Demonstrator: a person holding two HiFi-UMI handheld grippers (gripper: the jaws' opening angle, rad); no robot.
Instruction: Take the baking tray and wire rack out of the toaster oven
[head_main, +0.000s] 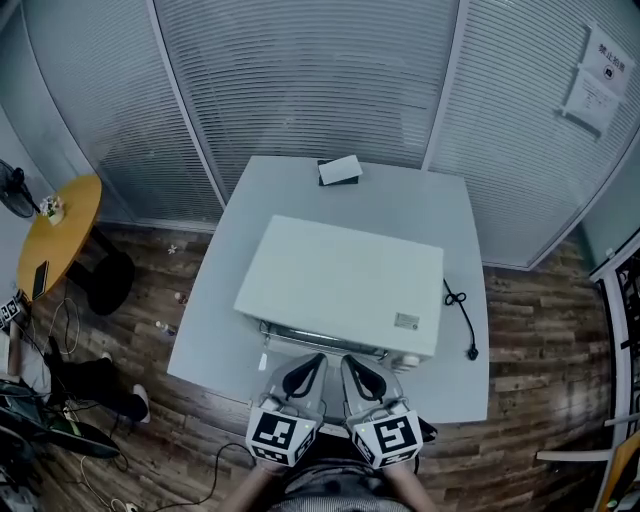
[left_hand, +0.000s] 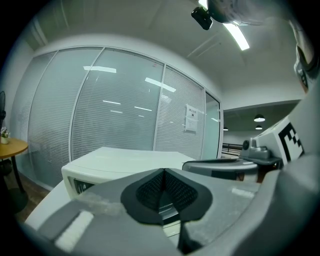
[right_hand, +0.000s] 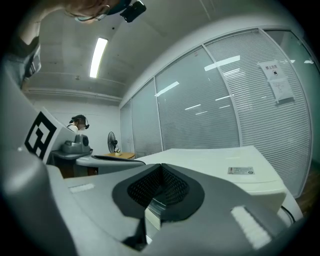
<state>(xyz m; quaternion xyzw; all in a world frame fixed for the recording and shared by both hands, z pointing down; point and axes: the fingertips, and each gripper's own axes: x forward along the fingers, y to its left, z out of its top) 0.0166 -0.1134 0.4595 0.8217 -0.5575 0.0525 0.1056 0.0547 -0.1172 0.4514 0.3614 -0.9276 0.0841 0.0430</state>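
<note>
The left gripper (head_main: 308, 368) and right gripper (head_main: 358, 370) are squeezed shut and hold nothing, just in front of the oven (head_main: 345, 275). Its door (head_main: 318, 342) looks closed, so the tray and rack must be hidden inside. I think opening the door comes next.

The wall notice (head_main: 598, 75) and the toaster oven label (head_main: 406, 321) are illegibly small.

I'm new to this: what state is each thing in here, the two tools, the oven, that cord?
Left tool: shut, nothing held.
Right tool: shut, nothing held.
Toaster oven: door seems closed.
Power cord: unplugged, plug lying loose on the table.
</note>
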